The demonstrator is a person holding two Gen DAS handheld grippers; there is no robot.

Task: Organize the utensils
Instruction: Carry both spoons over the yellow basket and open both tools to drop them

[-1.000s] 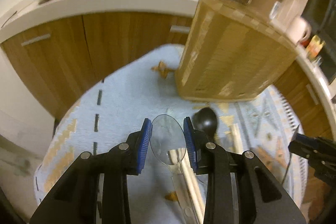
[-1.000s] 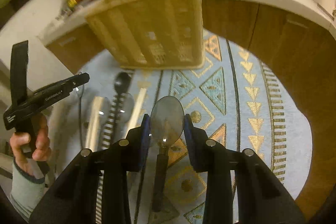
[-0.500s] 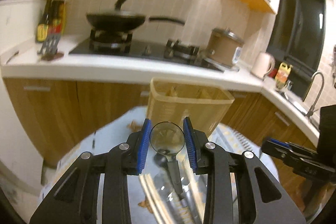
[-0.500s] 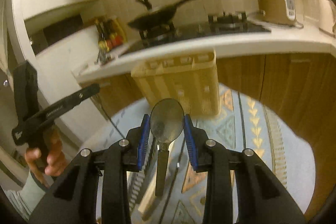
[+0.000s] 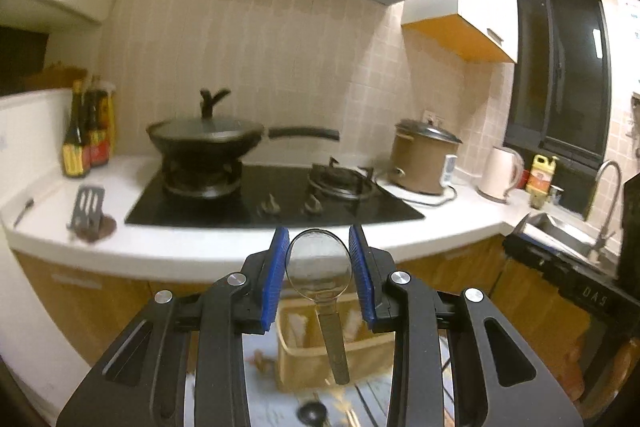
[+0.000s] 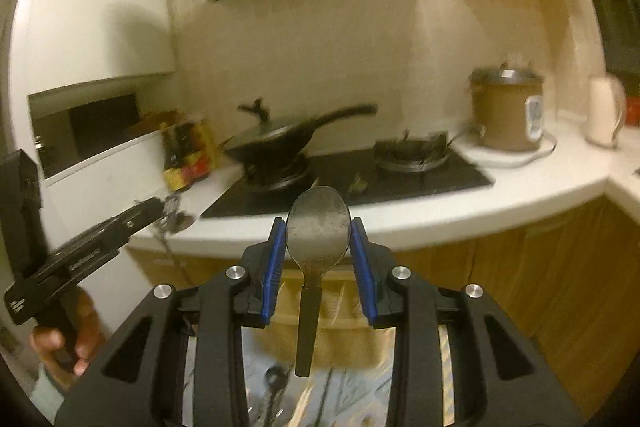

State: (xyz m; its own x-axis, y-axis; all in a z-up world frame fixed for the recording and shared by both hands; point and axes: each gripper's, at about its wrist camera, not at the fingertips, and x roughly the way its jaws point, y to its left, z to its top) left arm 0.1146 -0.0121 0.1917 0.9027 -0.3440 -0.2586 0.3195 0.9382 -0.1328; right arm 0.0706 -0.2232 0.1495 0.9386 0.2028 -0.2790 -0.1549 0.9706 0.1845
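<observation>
The left claw [image 5: 319,269] clenches a clear plastic spoon [image 5: 320,273] by its bowl, light and slippery; the right claw [image 6: 319,255] grips a stiffer dark spoon [image 6: 318,227] likewise. Both hang above what is probably the basket [image 5: 316,359].

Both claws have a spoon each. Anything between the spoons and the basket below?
Nothing visible. The clear spoon in the left claw and the metal spoon in the right claw hang above the open basket, with only air between.
</observation>
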